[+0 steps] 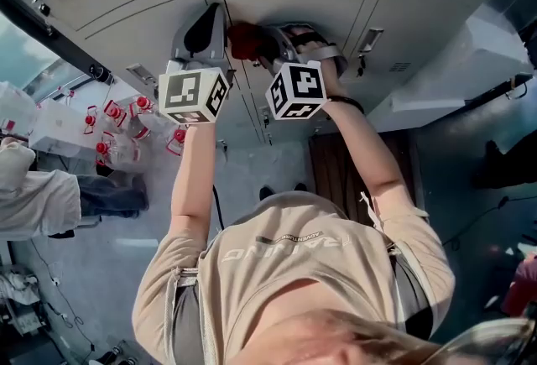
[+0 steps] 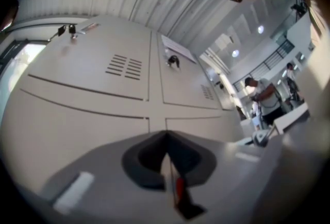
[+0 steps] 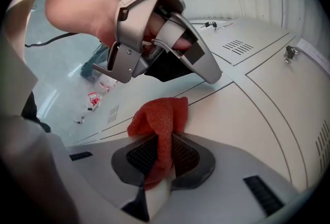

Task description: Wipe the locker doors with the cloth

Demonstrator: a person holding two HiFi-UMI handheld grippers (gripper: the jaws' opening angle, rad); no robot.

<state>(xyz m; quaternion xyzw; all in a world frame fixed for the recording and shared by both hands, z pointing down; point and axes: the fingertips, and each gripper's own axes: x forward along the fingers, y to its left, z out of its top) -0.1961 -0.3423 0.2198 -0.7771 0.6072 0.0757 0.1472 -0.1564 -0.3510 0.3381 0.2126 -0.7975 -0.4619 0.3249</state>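
The right gripper (image 3: pixel 161 158) is clamped on the red cloth (image 3: pixel 157 117), whose bunched free end lies close against the locker doors (image 3: pixel 258 115), by a seam between two of them. I cannot tell whether it is touching. The left gripper (image 2: pixel 166 145) has its jaws together on nothing and faces the same doors, just beside the right one. Wiping looks to be the step in hand. The next move likely calls for pressing the cloth onto a door and sweeping across its panel.
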